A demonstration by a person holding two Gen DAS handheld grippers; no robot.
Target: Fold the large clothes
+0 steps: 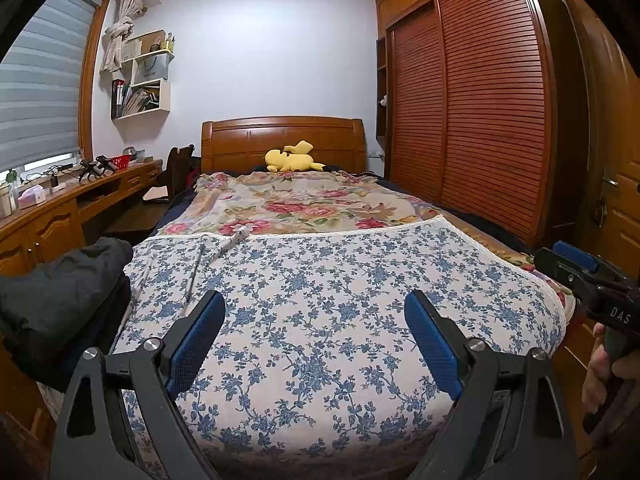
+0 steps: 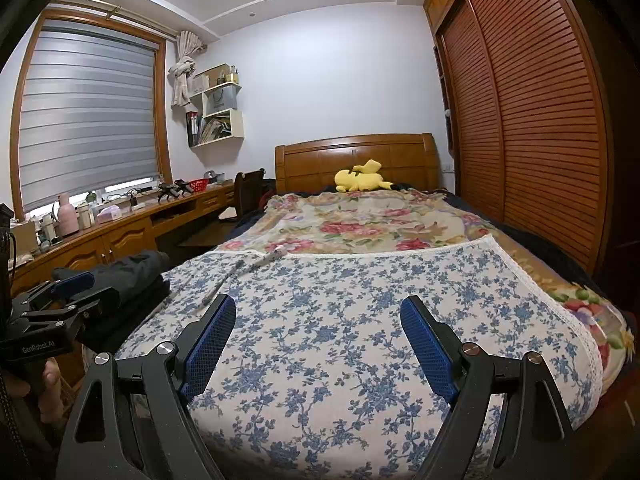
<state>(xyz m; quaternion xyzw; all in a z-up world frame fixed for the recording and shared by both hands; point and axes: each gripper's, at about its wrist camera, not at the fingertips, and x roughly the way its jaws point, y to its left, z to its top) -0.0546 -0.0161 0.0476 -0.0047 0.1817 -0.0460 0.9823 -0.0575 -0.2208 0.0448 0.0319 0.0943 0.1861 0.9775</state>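
Observation:
A large white garment with blue flowers lies spread flat on the foot of the bed, lace hem at the far edge and straps at the far left; it also shows in the right wrist view. My left gripper is open and empty, hovering above the garment's near part. My right gripper is open and empty above the same garment, to the right of the left one. The right gripper shows at the right edge of the left wrist view, and the left gripper at the left edge of the right wrist view.
A folded dark garment lies at the bed's left edge. A flowered bedspread covers the bed, with a yellow plush toy by the headboard. A wooden desk runs along the left, a slatted wardrobe along the right.

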